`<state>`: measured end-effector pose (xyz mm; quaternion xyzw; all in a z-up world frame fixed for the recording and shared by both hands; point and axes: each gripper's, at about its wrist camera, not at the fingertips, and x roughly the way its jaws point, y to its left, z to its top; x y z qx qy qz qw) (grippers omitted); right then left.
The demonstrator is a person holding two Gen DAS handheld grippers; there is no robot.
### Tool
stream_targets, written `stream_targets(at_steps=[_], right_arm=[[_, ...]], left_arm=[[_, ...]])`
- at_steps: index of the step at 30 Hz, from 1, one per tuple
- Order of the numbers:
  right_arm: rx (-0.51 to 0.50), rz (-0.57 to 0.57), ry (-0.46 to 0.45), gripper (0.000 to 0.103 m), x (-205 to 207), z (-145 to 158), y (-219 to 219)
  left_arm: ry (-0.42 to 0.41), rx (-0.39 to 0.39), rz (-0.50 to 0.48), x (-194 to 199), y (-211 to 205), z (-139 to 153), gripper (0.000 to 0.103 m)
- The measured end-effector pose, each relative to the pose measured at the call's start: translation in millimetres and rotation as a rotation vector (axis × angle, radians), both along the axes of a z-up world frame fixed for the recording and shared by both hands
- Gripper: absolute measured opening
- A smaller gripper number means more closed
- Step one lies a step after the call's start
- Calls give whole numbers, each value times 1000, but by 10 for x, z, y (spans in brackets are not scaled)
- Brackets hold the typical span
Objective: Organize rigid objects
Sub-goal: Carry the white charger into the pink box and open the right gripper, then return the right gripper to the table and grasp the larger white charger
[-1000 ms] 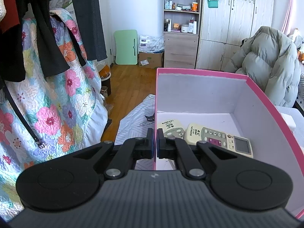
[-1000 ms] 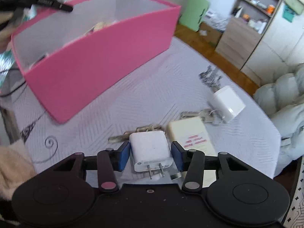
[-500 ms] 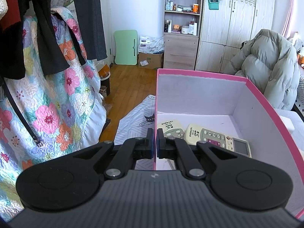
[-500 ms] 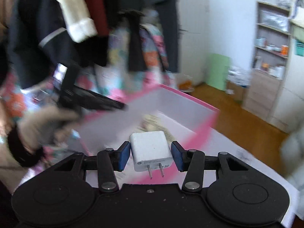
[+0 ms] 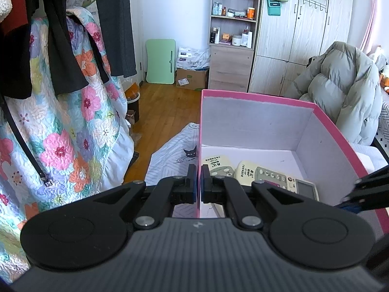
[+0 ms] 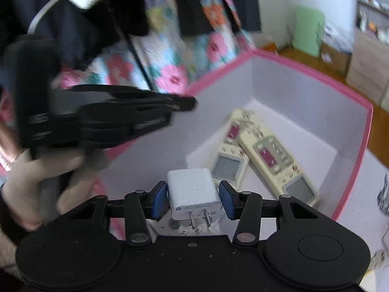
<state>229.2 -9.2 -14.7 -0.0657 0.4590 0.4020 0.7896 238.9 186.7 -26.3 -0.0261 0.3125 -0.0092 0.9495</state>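
My left gripper [image 5: 198,181] is shut on the left wall of the pink box [image 5: 257,97]. It also shows, blurred, in the right wrist view [image 6: 184,103]. Two cream remote controls [image 5: 267,176] lie on the box's white floor, side by side [image 6: 274,153]. My right gripper [image 6: 193,198] is shut on a white plug charger [image 6: 192,189], prongs toward the camera, held above the inside of the pink box [image 6: 316,77]. Its tip shows at the right edge of the left wrist view [image 5: 364,189].
A floral quilt [image 5: 60,121] and dark clothes hang at the left. A wooden floor, a green board [image 5: 160,60], a shelf unit [image 5: 233,36] and wardrobes stand behind. A grey puffer jacket [image 5: 340,92] lies behind the box at the right.
My right gripper has carried the charger from above the table to over the box's inside. The left gripper has stayed shut on the box wall.
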Motion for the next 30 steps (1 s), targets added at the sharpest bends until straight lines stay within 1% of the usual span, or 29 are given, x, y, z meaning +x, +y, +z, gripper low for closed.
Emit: stream_targets(at_steps=[1, 4, 5, 8, 11, 15, 18, 22, 27, 29, 30], right_arm=[[6, -6, 21, 53, 33, -40, 11], [72, -33, 96, 54, 103, -121, -11], [86, -38, 109, 54, 114, -132, -21], [102, -51, 68, 54, 45, -54, -103], [145, -68, 44, 54, -8, 69, -255], [183, -123, -15, 55, -202, 270, -613], [184, -194, -34, 55, -373, 396, -968], [174, -305, -8, 55, -553, 467, -1455], [128, -447, 20, 59, -771, 349, -1966], [132, -526, 49, 62, -827, 224, -2176], [131, -577, 70, 62, -840, 144, -2269]], left_arm=[[0, 0, -1, 0, -1, 0, 2], [1, 1, -1, 0, -6, 0, 2], [0, -1, -1, 1, -4, 1, 2], [-1, -1, 0, 1, -2, 0, 2], [-2, -5, 1, 22, 4, 6, 2], [-2, 4, 0, 18, -8, 6, 2], [1, 7, -1, 26, -6, 7, 2], [5, 35, -6, 29, -37, 6, 2], [5, 24, -3, 18, -22, -2, 2], [10, 28, -7, 26, -26, -2, 2], [12, 35, -8, 32, -37, 3, 2]])
